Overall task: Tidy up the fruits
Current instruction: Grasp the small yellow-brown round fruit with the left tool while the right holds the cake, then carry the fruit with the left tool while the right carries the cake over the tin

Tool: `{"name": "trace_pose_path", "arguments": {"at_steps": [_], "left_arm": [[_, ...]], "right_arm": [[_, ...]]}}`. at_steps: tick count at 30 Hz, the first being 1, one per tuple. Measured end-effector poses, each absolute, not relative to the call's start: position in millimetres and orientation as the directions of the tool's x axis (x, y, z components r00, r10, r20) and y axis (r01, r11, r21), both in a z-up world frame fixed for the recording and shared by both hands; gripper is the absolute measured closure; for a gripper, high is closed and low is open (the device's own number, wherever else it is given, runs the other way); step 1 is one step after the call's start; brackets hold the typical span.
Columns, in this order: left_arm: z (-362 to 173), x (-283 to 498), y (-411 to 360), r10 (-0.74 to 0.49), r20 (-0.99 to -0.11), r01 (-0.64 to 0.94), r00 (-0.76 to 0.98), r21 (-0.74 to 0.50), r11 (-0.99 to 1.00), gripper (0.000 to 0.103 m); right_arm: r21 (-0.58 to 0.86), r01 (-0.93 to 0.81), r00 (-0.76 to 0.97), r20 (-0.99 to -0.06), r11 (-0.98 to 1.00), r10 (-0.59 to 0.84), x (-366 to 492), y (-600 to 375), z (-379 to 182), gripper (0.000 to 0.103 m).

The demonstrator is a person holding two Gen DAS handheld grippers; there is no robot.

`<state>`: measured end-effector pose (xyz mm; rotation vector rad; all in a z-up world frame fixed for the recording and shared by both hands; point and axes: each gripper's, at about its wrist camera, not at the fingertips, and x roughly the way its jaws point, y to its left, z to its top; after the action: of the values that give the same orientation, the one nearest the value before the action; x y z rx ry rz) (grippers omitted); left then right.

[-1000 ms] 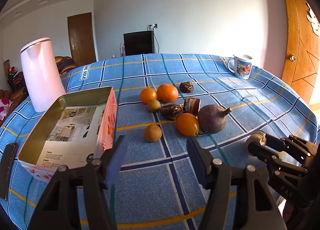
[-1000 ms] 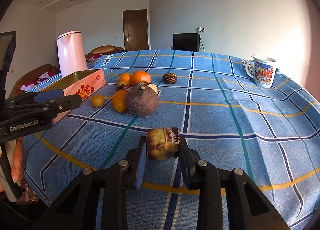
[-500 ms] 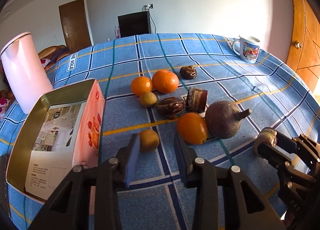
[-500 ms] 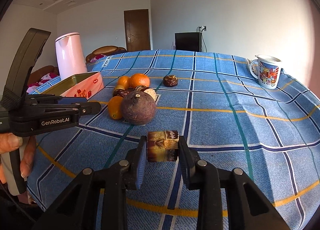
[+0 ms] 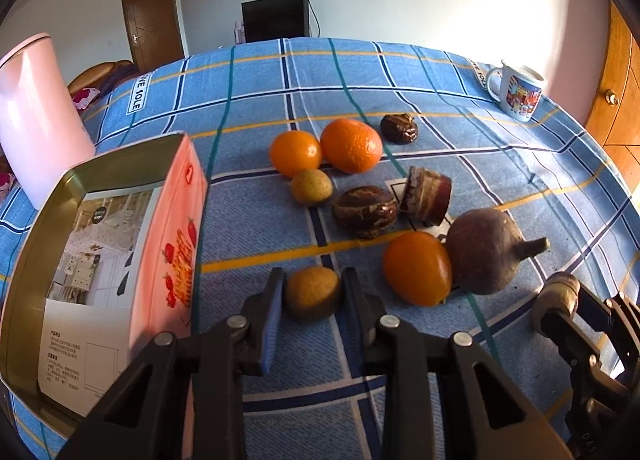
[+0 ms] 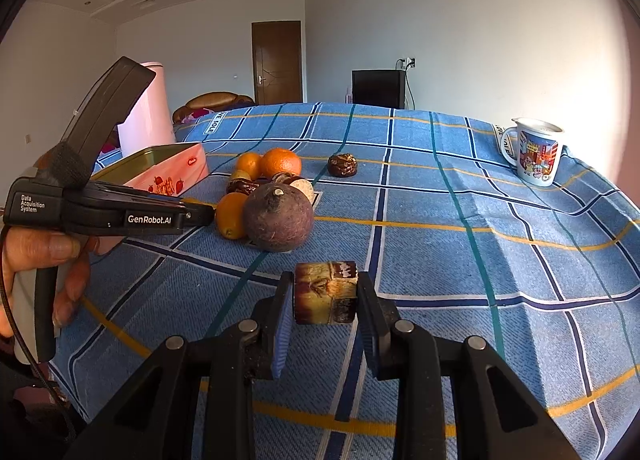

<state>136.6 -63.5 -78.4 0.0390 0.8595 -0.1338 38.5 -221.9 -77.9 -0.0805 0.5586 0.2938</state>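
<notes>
Straddling the small fruit [image 5: 312, 292] beside the tin [image 5: 176, 219], the left gripper [image 5: 314, 296] seems not quite shut; it could be rolled away. A brown chunk [image 6: 326, 292] is clamped by the right gripper [image 6: 325, 300].

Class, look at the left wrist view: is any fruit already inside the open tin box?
No. The tin box holds only a printed paper sheet; the fruits lie outside on the tablecloth.
</notes>
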Motion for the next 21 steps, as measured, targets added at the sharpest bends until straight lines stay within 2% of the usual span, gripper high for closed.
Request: {"name": "trace_pose_path", "arguments": {"at_steps": [9,21], "left_arm": [[-64.2,113.6,-52.2,-0.129,-0.672,0.129,0.729,-0.050,0.990,0.074],[-39.4,81.2,-33.2,-0.112,-0.556,0.109,0.824,-0.038,0.993,0.074]], "right_arm": [[0.043,-0.309,0.816,-0.501,0.950,0.288,33.6,-227.3,-74.6,0.072],[0.003,-0.376,0.846,-0.407,0.927,0.345,31.7,-201.0,-36.9,0.072]]}}
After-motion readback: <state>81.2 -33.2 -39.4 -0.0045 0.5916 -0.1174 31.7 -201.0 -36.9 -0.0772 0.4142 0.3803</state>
